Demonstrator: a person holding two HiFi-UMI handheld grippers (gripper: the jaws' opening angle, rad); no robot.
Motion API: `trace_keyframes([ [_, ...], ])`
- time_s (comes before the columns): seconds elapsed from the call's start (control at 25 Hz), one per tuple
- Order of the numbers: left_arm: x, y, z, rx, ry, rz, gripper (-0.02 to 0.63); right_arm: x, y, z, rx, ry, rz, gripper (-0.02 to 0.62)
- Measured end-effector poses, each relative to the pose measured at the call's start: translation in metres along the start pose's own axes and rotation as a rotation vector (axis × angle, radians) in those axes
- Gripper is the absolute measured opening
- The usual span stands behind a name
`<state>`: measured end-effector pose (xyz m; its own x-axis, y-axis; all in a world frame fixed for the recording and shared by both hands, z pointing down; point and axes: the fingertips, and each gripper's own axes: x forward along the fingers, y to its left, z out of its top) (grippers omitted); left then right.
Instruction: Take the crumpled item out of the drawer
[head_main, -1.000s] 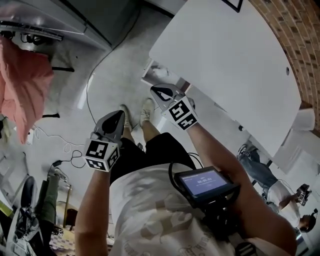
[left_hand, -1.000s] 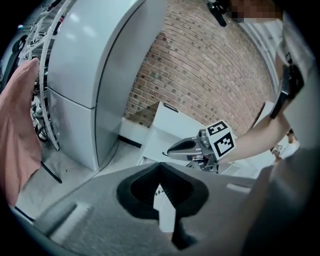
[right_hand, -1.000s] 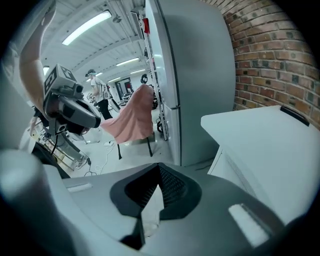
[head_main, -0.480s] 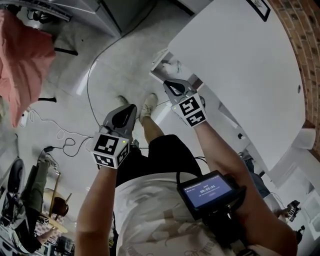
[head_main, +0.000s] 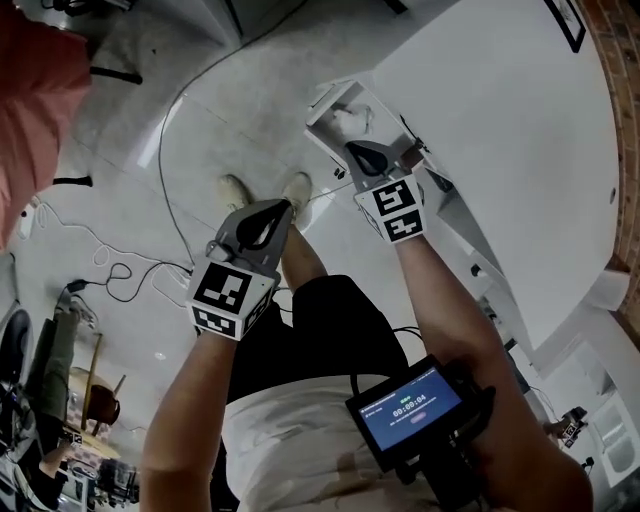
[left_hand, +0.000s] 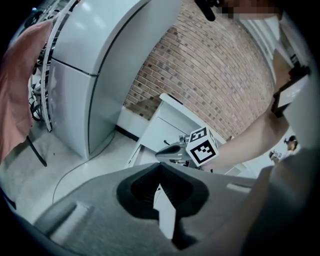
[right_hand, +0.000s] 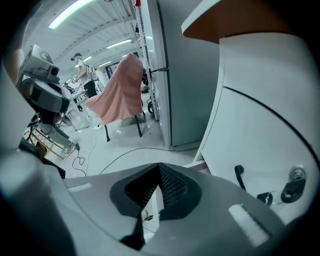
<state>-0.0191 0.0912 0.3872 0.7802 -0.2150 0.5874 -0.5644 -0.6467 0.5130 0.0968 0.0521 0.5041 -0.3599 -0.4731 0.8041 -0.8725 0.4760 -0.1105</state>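
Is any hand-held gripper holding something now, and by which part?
Nothing is held. The left hand-held gripper and the right hand-held gripper are both shut and empty; the crumpled item lies in the drawer.

Two grippers are counted, the left gripper (head_main: 283, 208) and the right gripper (head_main: 352, 150), and one marker cube (head_main: 232, 298) is carried by each. One open drawer (head_main: 318, 132) is seen just ahead of the right gripper, with one crumpled item (head_main: 347, 118) in it. Two shoes (head_main: 234, 190) are seen beside the left gripper's tip, and one pink cloth (head_main: 35, 110) well to its left.
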Motion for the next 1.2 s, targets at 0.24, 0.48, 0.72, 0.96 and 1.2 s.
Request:
trace_keyframes([
  [0.24, 0.022, 0.007, -0.019, -0.024, 0.001, -0.018, 0.003, 0.031, -0.012, -0.016, 0.008, 0.019, -0.022, 0.008],
  [0.48, 0.036, 0.020, -0.030, -0.042, -0.012, -0.010, 0.003, 0.053, -0.027, -0.035, 0.021, 0.053, -0.044, 0.006],
  [0.72, 0.056, 0.032, -0.033, -0.064, -0.029, -0.016, 0.003, 0.077, -0.039, -0.059, 0.014, 0.111, -0.061, 0.007],
  [0.96, 0.072, 0.041, -0.039, -0.086, -0.031, -0.028, 0.003, 0.105, -0.057, -0.078, 0.019, 0.176, -0.077, 0.008],
  [1.2, 0.080, 0.058, -0.050, -0.109, -0.033, -0.014, 0.003, 0.130, -0.070, -0.093, 0.016, 0.230, -0.080, 0.008],
])
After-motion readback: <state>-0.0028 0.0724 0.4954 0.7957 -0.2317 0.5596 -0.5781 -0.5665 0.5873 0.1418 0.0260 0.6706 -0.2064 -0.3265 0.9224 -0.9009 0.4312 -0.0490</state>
